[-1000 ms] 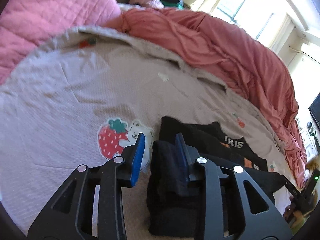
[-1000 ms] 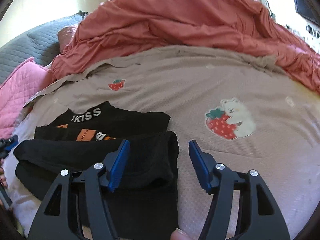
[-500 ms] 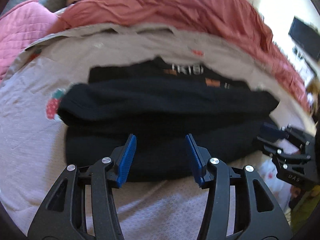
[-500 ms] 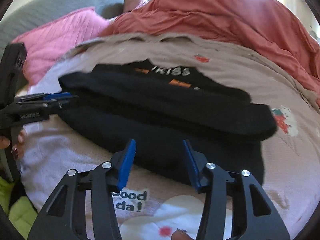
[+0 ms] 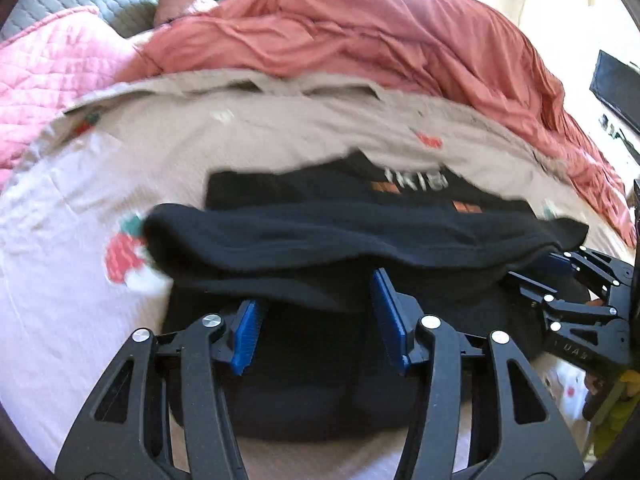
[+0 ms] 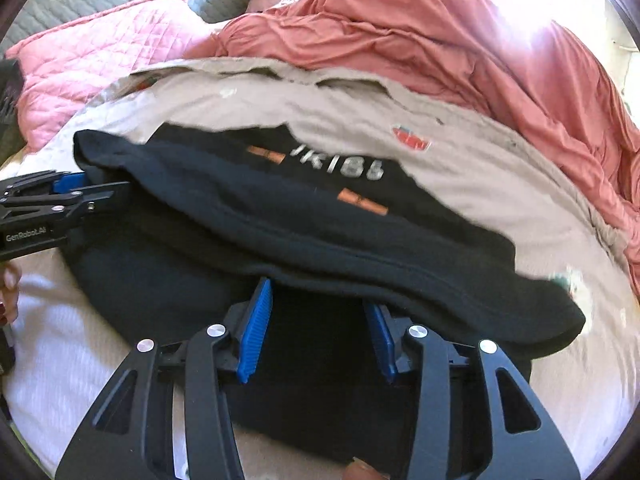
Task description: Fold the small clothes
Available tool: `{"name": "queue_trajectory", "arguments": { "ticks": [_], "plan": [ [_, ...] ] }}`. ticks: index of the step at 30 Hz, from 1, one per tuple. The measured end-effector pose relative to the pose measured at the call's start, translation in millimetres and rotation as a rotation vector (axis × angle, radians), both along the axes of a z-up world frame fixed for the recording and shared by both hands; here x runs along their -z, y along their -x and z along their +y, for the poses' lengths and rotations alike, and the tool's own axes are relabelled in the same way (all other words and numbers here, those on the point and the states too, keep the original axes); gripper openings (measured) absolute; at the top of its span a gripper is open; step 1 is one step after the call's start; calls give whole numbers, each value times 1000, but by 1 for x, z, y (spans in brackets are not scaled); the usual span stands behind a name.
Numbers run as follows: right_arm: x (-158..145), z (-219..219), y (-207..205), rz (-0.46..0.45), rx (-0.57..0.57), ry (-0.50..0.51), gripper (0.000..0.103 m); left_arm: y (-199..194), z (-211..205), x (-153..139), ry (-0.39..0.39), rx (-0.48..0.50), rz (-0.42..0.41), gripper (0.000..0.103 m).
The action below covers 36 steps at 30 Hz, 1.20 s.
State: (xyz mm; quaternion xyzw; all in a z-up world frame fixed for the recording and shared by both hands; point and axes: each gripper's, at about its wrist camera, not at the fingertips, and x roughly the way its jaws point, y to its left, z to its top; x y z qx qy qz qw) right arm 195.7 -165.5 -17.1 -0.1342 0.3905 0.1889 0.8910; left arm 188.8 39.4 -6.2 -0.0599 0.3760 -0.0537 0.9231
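A black garment with white lettering lies partly folded on a beige bedspread; its upper layer overhangs the near part. My left gripper sits at the near edge, its tips tucked under that overhang. Its jaws are opening, with flat black cloth lying between them and no pad pressing. My right gripper stands the same way over the garment, jaws apart, tips hidden under the fold. Each gripper shows in the other's view at the garment's end: the right gripper, the left gripper.
A rumpled salmon duvet is heaped along the far side of the bed. A pink quilted pillow lies at the far left. A strawberry print marks the bedspread left of the garment. A person's fingers show at the left edge.
Both grippers swung in from the garment's ends to its near edge and pushed in under the fold. The left jaws widened and let the cloth go; the right jaws narrowed.
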Motion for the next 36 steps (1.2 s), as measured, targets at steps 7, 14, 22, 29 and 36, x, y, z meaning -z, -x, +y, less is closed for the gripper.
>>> {"name": "queue_trajectory", "arguments": {
  "ticks": [7,14,22,29,36],
  "plan": [
    [-19,-1,-47,-40,47,-22,43,-1,41,-14,78,-92,-92,54],
    [-28,-7,-92,-34,149,-60,44,5,59,-18,81,-138,-110,58],
    [-29,-41,-83,-32,219,-104,46,16,73,-21,133,-123,-78,60],
    [-25,-95,-56,37,316,-216,49,7,53,-17,247,73,-8,60],
    [-34,-121,-40,41,342,-271,52,-28,28,-14,206,86,-1,66]
  ]
}}
